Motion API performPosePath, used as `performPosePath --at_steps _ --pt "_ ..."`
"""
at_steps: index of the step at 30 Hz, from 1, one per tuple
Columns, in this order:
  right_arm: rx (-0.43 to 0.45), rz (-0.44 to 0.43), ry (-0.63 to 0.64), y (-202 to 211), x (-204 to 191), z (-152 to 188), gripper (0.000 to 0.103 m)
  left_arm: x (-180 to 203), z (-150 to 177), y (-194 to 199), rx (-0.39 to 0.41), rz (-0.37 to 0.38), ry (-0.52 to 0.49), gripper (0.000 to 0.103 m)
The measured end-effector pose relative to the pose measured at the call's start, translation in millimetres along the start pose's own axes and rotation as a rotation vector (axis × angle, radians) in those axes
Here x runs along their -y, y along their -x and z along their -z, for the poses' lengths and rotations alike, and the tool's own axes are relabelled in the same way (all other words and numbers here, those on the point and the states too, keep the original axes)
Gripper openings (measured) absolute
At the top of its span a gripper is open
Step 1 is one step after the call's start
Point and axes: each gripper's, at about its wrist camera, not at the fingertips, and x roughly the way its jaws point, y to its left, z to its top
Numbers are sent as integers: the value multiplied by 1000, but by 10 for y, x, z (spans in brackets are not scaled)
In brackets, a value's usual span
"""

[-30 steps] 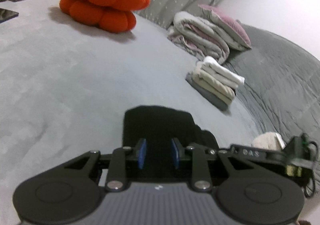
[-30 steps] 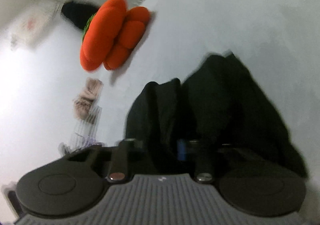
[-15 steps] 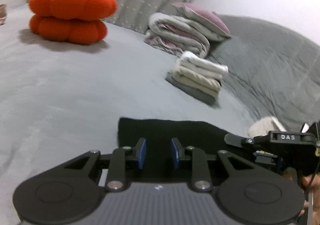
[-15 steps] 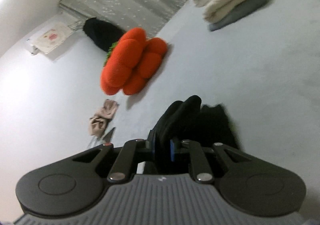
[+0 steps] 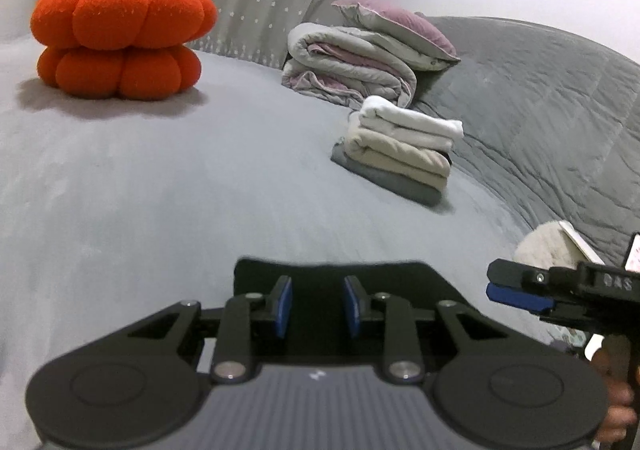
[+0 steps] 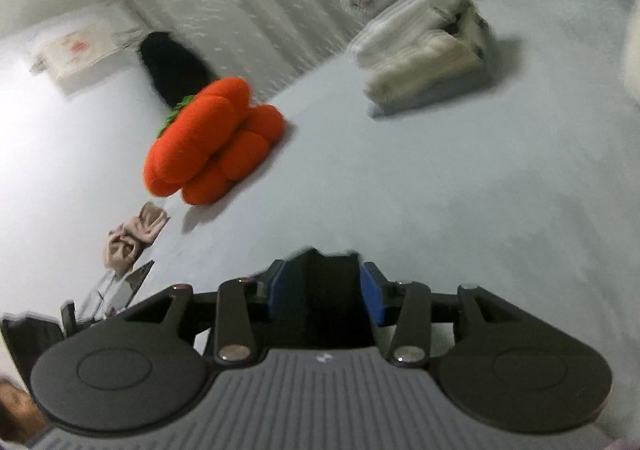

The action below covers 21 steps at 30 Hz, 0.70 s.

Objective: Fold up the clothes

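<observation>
A black garment (image 5: 340, 274) lies as a flat folded rectangle on the grey bed (image 5: 160, 190). Its near edge runs in between the blue pads of my left gripper (image 5: 317, 306), which stays narrowly shut on the cloth. In the right wrist view the same garment (image 6: 328, 270) stands as a dark fold between the pads of my right gripper (image 6: 326, 290). Those jaws are opening and stand apart from the fold. From the left wrist view the right gripper (image 5: 504, 286) hovers at the garment's right end.
An orange pumpkin cushion (image 5: 120, 34) sits far left. A stack of folded clothes (image 5: 400, 146) lies ahead to the right, a rolled duvet with a pillow (image 5: 352, 62) behind it. A fluffy white item (image 5: 548, 246) lies right; a crumpled beige cloth (image 6: 132, 238) sits far left.
The bunched black garment has been laid down into a flat rectangle. My right jaws, clamped on its fold half a second ago, have spread apart. Both views have rolled and shifted sideways.
</observation>
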Motion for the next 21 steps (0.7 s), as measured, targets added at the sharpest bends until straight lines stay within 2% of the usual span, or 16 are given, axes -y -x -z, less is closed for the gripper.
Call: performPosePath --at_steps 6,8,10,11,13,17,21 --pt "49 16 310 -365 -522 156 45 -68 -64 -312 -12 -22 -13 29" --pt "42 38 372 -522 -592 220 45 -122 -54 -418 -25 -46 -11 29" --pt "12 90 385 -709 -542 268 41 -177 -31 -511 -41 -79 -14 32" --pt "-4 132 389 -789 -493 293 32 -205 -24 -543 -49 -88 -9 31" --pt "-11 213 395 -882 -378 336 29 -234 -44 -533 -55 -91 5 31" --pt "3 206 306 -809 -202 251 36 -217 -91 -360 -29 -183 -34 32" --pt "39 202 317 -599 -227 218 36 -192 -72 -48 20 -149 -25 33"
